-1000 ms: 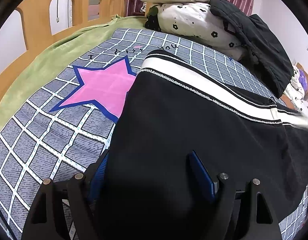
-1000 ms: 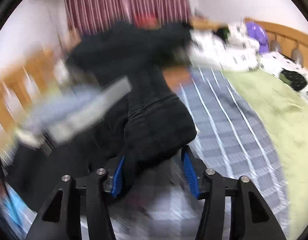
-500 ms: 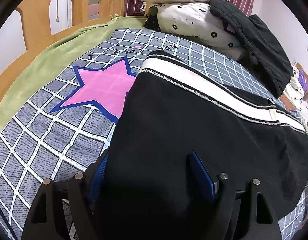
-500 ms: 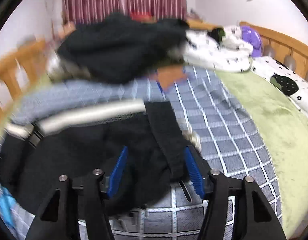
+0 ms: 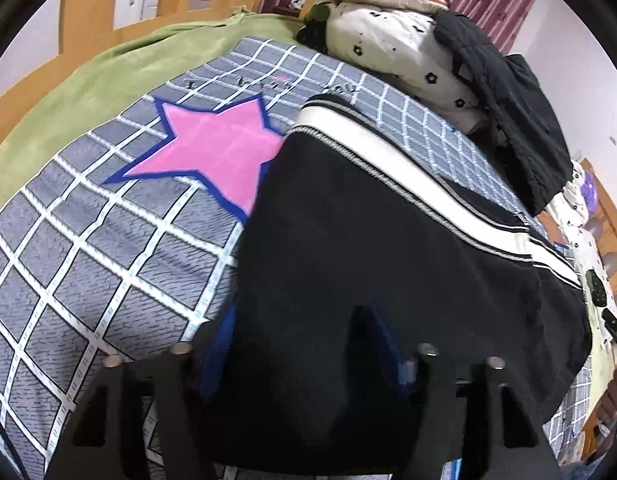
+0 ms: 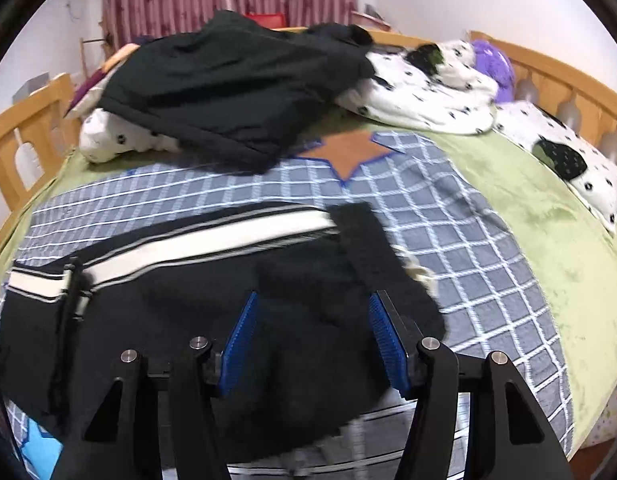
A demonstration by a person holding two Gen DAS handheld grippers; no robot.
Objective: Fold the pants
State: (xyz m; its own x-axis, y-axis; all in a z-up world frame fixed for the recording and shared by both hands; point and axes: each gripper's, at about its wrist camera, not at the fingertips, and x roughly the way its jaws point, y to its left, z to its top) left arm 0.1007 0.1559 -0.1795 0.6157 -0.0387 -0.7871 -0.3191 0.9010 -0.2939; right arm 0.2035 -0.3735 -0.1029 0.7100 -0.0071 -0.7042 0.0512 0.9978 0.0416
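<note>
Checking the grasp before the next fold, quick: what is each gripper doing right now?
Left gripper: closing, black pants between its fingers; a firm pinch cannot be told.
Right gripper: open, over the pants' fabric, pads not pressing it.

You've got a wooden-railed bed: green blanket, grey checked sheet with pink star, black white-striped pants flat on it, spotted bedding and a black garment at the far end.

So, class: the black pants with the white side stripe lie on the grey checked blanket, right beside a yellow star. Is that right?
Not quite. In the left wrist view the star beside the black pants is pink with a blue outline, not yellow. The rest holds: the pants, white side stripe included, lie on the grey checked blanket.
</note>
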